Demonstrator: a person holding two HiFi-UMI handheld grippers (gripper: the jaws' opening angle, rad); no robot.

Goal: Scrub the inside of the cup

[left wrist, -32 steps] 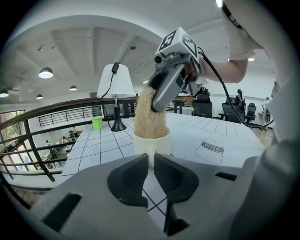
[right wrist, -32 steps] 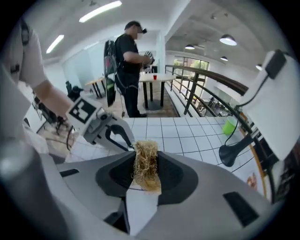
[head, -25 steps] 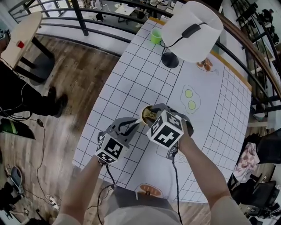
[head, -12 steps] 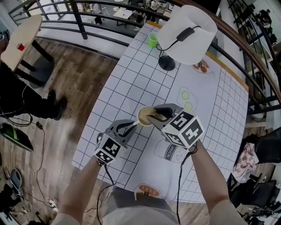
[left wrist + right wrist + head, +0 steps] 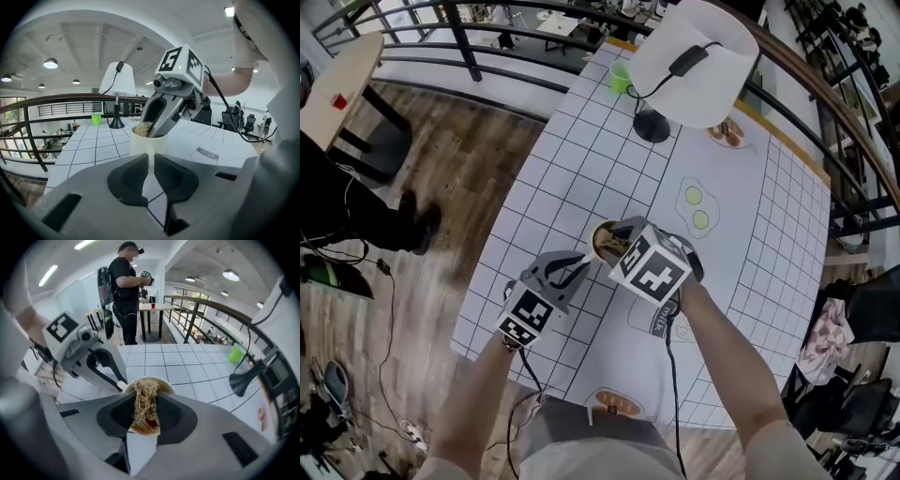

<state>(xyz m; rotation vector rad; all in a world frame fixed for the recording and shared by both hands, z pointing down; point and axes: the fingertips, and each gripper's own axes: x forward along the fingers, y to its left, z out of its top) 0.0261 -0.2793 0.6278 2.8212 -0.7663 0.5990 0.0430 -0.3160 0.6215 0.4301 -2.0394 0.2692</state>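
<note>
Since half a second earlier, the right gripper point(image 5: 144, 416) had been drawn back over the cup point(image 5: 140, 143), its mouth now largely hidden from above. At left, the left gripper point(image 5: 149, 161) was seen clamped on the thin handle point(image 5: 150, 153) of the smooth, cream, cylindrical cup, held at the gridded white table point(image 5: 581, 159); the right gripper was clenched on a coarse, straw-coloured fibrous scrubber point(image 5: 142, 392) pushed inside the rim. Scrubbing was judged under way, its completeness unknowable.

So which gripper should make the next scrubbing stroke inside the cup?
Right. The right gripper has its jaws shut on the tan fibrous scrubber, at the mouth of the cream cup; the left gripper pinches the cup's handle, likely steadying it.
</note>
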